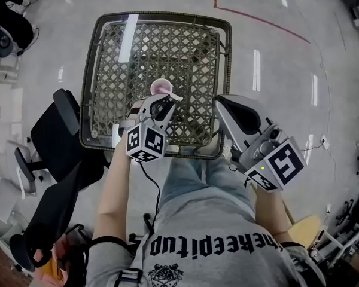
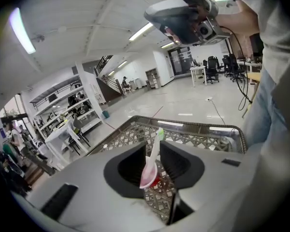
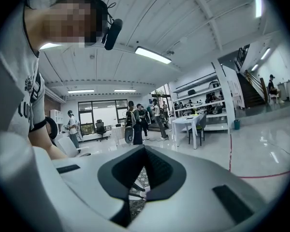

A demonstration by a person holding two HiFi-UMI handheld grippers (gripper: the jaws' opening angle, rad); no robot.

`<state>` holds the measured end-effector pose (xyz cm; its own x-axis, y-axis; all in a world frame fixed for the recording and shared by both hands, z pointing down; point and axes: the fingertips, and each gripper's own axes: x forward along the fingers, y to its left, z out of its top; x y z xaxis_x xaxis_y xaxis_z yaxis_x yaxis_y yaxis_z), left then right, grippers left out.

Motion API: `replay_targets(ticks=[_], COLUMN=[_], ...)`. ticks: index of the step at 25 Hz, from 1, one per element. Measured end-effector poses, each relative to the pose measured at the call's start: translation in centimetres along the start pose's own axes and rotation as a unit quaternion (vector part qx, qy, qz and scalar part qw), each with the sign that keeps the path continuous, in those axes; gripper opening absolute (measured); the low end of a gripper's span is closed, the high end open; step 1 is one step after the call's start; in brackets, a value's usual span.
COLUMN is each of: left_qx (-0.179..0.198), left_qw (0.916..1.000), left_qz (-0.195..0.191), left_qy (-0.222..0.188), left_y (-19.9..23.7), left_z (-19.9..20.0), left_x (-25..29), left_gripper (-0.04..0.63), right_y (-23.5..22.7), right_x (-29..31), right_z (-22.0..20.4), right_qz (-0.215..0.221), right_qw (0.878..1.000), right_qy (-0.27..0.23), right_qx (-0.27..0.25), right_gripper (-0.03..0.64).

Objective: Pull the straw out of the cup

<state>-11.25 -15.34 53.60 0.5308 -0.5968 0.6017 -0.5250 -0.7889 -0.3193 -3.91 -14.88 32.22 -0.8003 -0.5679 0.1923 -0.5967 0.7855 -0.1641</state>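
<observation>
The left gripper has its two jaws spread wide. In the left gripper view the one straw rises through the gap between them. Neither pad presses on it, so this gripper grips nothing. The straw is white with a green tip. It leans out of the single pink cup, which sits low between the jaws, so the straw is in the cup and not pulled out. From the head view, this gripper comes at the cup from the near side. The straw pokes out of the cup toward the gripper's tips.

The right gripper is off to the right of the cup and well apart from it, near the table's right edge. In its own view the jaw tips meet with nothing caught between them.

The cup stands by itself, about halfway across the one table and somewhat toward the person. The table has a woven lattice top inside a dark rim. One black office chair stands on the floor to the left of the cup, just outside the table's edge.
</observation>
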Motion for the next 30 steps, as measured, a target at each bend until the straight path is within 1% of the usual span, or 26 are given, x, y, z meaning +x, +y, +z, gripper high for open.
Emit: replay_targets(ticks=[4,11,21,23,25,30], left_qx=[0.005,0.019,0.01,0.009,0.01,0.003], left_qw=[0.9999,0.9995,0.9988,0.9988,0.9988,0.9991], left_qz=[-0.001,-0.015,-0.018,-0.014,-0.005,0.013], left_qy=[0.009,0.022,0.044,0.045,0.047,0.041], left_y=[0.0,-0.4,-0.6,-0.6,-0.4,-0.2], left_z=[-0.7,-1.4,-2.6,-2.6,-2.7,-2.3], left_x=[0.9,2.2,3.8,3.9,4.0,3.6], left_gripper=[0.138,0.138,0.137,0.135,0.106,0.092], right_y=[-0.4,-0.7,-1.4,-1.5,-1.6,-1.4], right_x=[-0.2,-0.5,-0.6,-0.6,-0.7,-1.2], right_z=[-0.2,-0.4,-0.9,-0.9,-0.8,-0.6], right_qz=[-0.006,-0.016,-0.021,-0.022,-0.022,-0.02], right_qw=[1.0,1.0,1.0,1.0,1.0,1.0], right_qy=[0.002,0.009,0.015,0.015,0.014,0.012], right_qx=[0.001,0.002,0.004,0.004,0.004,0.002], right_gripper=[0.002,0.002,0.002,0.002,0.002,0.002])
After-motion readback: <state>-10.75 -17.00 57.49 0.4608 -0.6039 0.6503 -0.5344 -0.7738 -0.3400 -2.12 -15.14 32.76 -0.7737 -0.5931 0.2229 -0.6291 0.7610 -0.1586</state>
